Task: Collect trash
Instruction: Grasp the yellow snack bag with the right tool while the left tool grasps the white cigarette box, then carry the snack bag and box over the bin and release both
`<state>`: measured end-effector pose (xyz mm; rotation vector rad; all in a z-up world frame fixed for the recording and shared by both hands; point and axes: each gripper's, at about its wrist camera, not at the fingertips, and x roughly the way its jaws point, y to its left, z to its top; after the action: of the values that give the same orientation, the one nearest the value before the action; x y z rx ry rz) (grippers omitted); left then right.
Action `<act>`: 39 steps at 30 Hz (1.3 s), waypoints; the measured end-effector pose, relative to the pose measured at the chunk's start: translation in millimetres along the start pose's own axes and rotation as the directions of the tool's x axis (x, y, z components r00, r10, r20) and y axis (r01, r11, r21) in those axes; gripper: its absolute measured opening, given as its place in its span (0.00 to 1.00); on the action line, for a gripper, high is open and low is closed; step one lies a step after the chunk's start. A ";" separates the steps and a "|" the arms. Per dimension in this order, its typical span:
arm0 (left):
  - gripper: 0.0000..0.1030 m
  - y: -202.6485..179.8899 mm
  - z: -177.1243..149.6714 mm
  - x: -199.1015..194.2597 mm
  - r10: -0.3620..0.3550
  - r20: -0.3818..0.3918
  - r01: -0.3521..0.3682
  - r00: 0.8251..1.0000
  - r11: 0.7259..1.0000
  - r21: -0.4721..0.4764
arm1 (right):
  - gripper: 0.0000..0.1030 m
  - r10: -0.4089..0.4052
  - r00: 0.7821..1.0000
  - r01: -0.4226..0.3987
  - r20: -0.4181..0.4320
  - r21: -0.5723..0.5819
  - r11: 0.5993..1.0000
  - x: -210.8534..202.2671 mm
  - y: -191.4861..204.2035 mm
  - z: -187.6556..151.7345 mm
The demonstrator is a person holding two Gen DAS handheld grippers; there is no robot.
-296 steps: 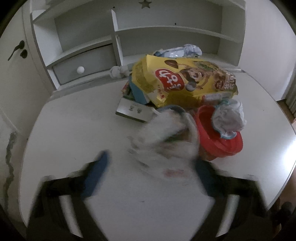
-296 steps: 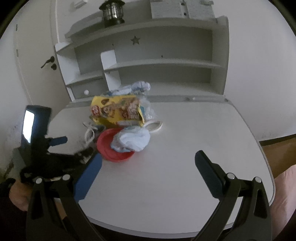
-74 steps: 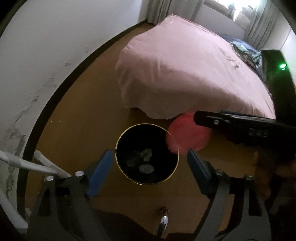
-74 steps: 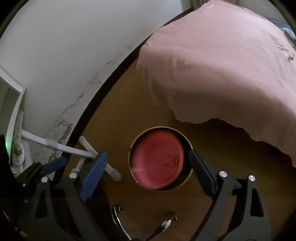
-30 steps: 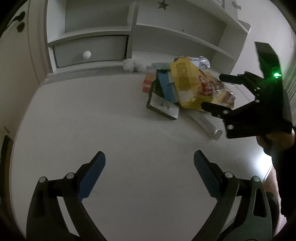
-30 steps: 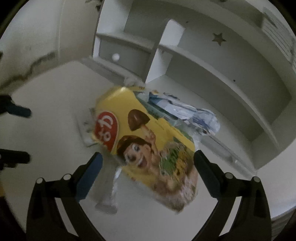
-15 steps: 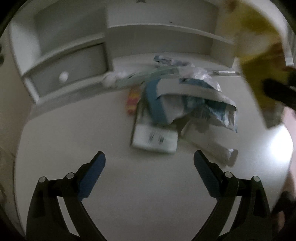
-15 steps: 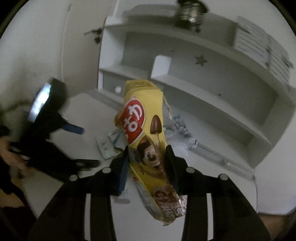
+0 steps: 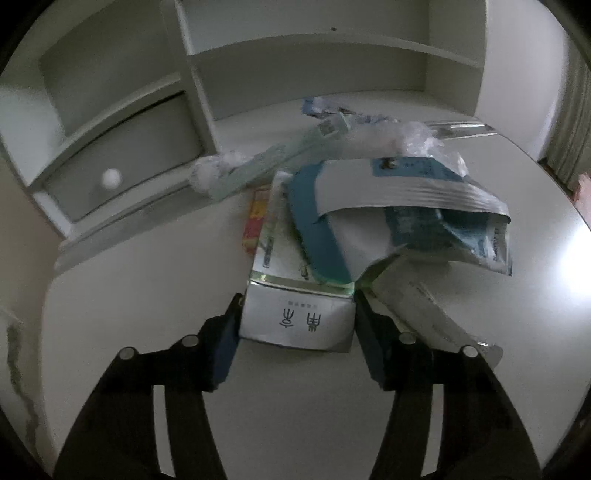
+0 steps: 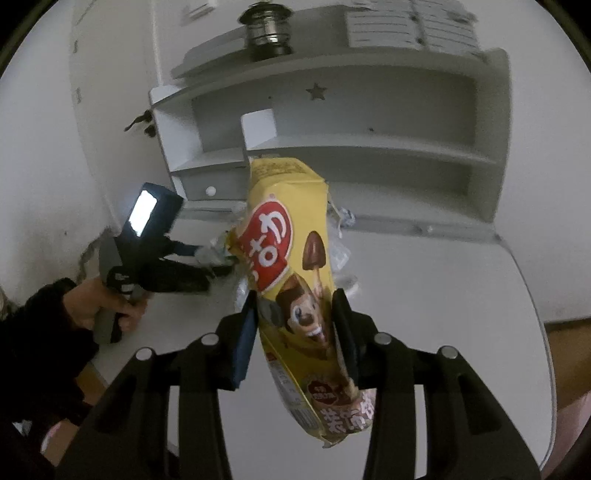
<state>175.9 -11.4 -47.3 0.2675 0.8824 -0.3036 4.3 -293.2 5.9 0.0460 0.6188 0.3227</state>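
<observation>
A flat white and green box [image 9: 295,321] lies at the near edge of a trash pile on the white table [image 9: 129,295]. My left gripper [image 9: 297,332] has a jaw on either side of the box's near end; they are closing and the pads touch its sides. A blue and white pouch [image 9: 406,206] rests on the box's far half. My right gripper [image 10: 295,314] is shut on a yellow snack bag [image 10: 288,251], held upright above the table. The left gripper [image 10: 214,266] shows behind it, in a person's hand [image 10: 110,306].
Clear plastic wrap [image 9: 369,140], a red-orange packet [image 9: 255,218] and a long white wrapper [image 9: 424,310] lie around the box. A white shelf unit with a knobbed drawer [image 9: 122,166] backs the table. A dark lantern [image 10: 267,33] stands on top of it.
The left gripper moved in on the pile and its jaws narrowed from wide open onto the box. The right gripper took the yellow bag and lifted it up and away from the pile.
</observation>
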 end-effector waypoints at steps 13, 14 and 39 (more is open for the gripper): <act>0.55 4.3 -33.6 -120.8 0.037 0.106 -0.025 0.994 0.994 -0.108 | 0.39 -0.198 0.980 0.193 -0.002 0.235 0.953 -61.0 -75.4 -46.7; 0.55 -5.3 -31.6 -126.5 0.018 0.116 -0.007 0.993 0.996 -0.091 | 0.39 -0.218 0.976 0.213 -0.009 0.260 0.942 -66.6 -84.0 -51.1; 0.55 -537.5 -103.9 -68.5 -0.644 -0.276 0.670 0.713 0.513 0.536 | 0.41 -0.433 0.743 0.631 -0.511 0.750 0.199 -217.9 -317.2 -346.3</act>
<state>-136.4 -461.5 -112.2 0.5312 0.8797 -1.3396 -272.4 -680.5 -197.6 0.8686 0.9061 -0.7957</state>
